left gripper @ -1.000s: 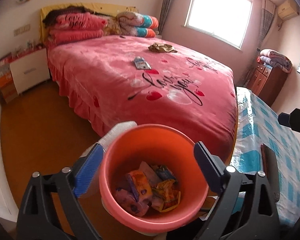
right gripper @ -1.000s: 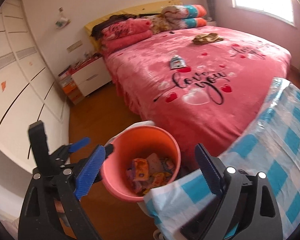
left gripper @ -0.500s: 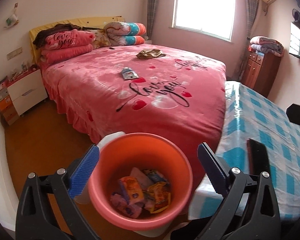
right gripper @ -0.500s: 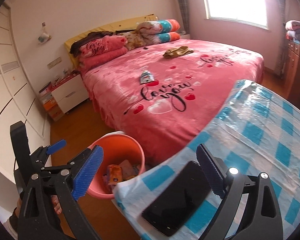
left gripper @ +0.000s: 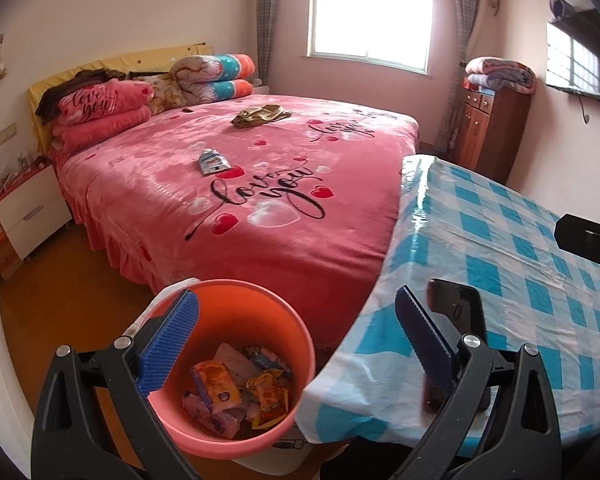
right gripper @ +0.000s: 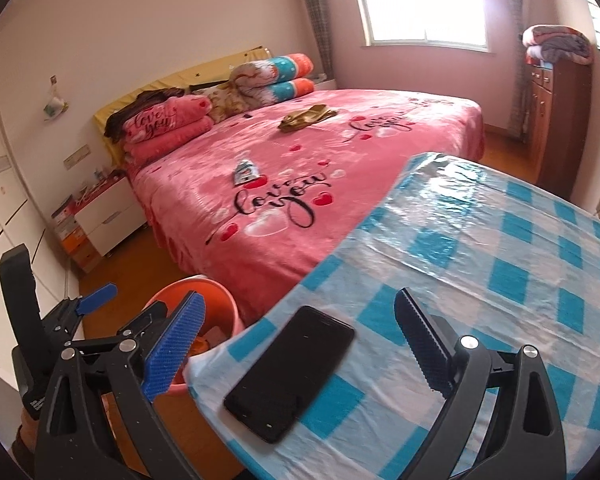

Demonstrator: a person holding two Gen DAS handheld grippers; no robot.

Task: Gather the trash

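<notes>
Bedroom floor shows wooden brown under us, with a pink "love you" bed (left gripper: pixel 260 208) filling the space ahead of both pairs of jaws. Our left gripper (left gripper: pixel 296 340) stands wide open with nothing pressed between its pads; the orange bucket (left gripper: pixel 236 444) sits on the floor below and behind its left jaw, so we look past that jaw straight into it. Several wrappers (left gripper: pixel 236 392), orange, yellow and pink, already lie at the bottom, so we judge part of the collecting done.

Our right gripper (right gripper: pixel 300 344) also stands spread with its jaws empty. Between and below them lies a black phone (right gripper: pixel 290 372) on the blue checked tablecloth (right gripper: pixel 500 280); we take that as no trash. The bucket shows partly behind its left jaw, tucked beside the table's corner.

What is left, as far as we can see: a small blue and white packet (left gripper: pixel 214 161) lies on the bedspread well beyond both pairs of jaws, and farther off a crumpled olive-brown thing (left gripper: pixel 262 115), which we cannot tell as trash or cloth. We hold nothing now, so the next pick is not yet begun. The table surface in view carries no wrapper.
</notes>
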